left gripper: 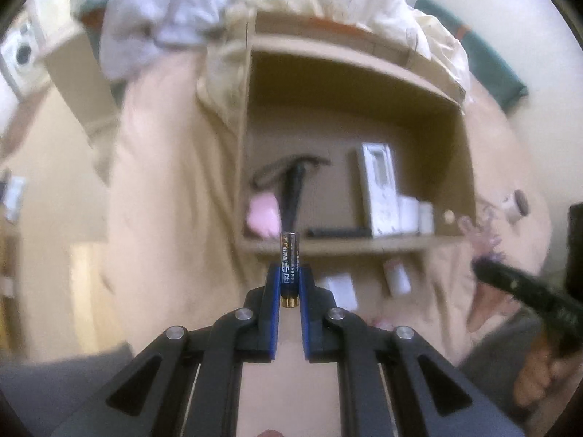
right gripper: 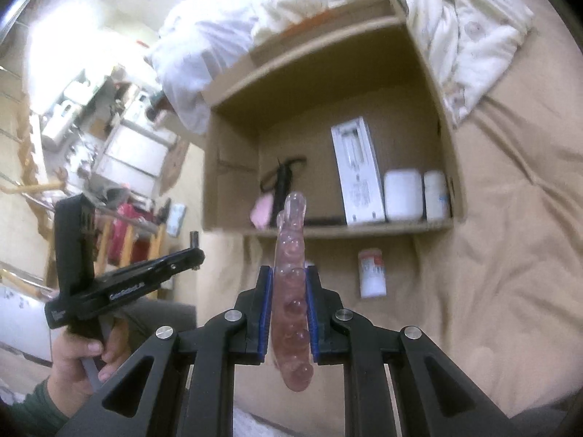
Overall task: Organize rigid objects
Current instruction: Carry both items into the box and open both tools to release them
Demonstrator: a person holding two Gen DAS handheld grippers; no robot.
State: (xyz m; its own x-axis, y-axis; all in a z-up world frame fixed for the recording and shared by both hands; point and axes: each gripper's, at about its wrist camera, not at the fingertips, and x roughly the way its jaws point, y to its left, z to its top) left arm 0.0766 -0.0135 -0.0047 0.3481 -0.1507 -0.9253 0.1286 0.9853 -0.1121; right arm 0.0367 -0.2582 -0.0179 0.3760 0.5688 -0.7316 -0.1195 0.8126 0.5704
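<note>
My left gripper (left gripper: 290, 273) is shut on a small blue and black battery (left gripper: 289, 260) that stands upright between the pads, in front of the open cardboard box (left gripper: 349, 245). My right gripper (right gripper: 289, 273) is shut on a long clear pink bumpy piece (right gripper: 291, 255) that sticks out past the fingertips toward the same cardboard box (right gripper: 349, 231). Inside the box lie a black tool (right gripper: 282, 182), a pink item (right gripper: 263, 211), a tall white carton (right gripper: 357, 171) and two white containers (right gripper: 402, 195). In the right wrist view the left gripper (right gripper: 195, 245) shows at the left, held by a hand (right gripper: 78, 360).
The box sits on a tan bedsheet (right gripper: 510, 255) with a rumpled white and cream quilt (right gripper: 455, 18) behind it. A small white and red carton (right gripper: 372, 273) lies on the sheet in front of the box. A cluttered room floor with shelves (right gripper: 120, 138) lies off the left side.
</note>
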